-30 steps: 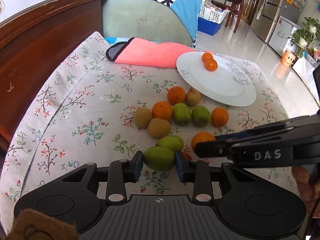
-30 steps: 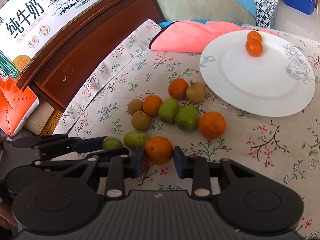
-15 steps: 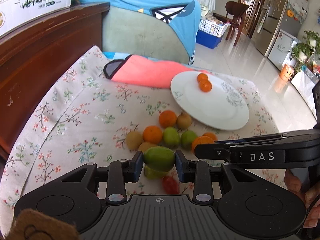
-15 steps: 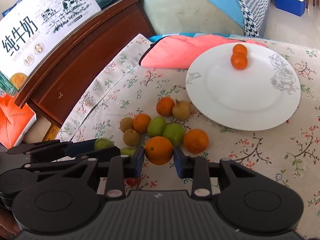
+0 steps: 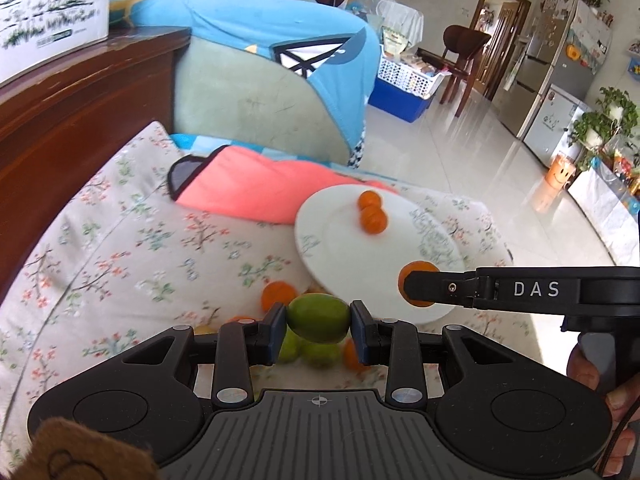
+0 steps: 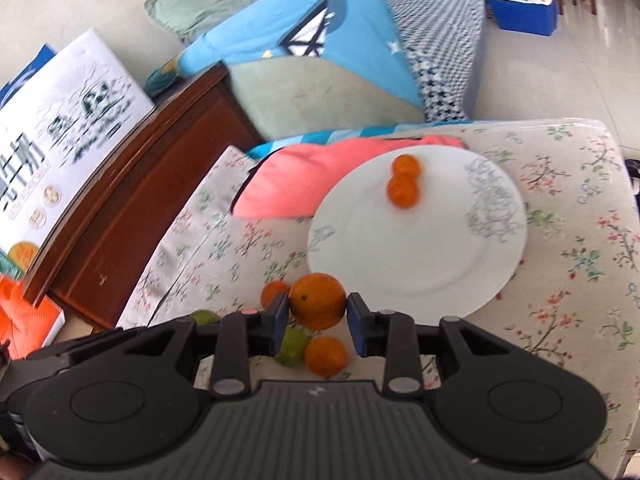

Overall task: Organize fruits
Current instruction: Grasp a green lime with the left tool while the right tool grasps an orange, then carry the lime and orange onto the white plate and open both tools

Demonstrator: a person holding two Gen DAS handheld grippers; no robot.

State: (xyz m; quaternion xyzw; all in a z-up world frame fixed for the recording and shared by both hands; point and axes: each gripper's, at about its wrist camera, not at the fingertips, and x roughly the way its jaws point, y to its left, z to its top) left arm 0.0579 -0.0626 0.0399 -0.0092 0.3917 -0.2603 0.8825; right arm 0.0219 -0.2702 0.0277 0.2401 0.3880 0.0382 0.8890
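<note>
Covering the counter (image 6: 576, 280) is a floral cloth, carrying a white plate (image 6: 440, 272) with two small oranges (image 6: 404, 180) near its far rim and a pink towel (image 6: 304, 176) just behind it. Tiled floor, a wooden chair (image 5: 464, 52) and a fridge (image 5: 560, 68) are showing beyond. Left gripper (image 5: 319, 332) is clamping a green fruit (image 5: 319, 319) above loose fruits. Right gripper (image 6: 318, 317) is pinching an orange (image 6: 318, 301) beside the plate's near edge.

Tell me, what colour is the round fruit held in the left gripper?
Green: the round fruit in the left gripper shows best in the left wrist view.
</note>
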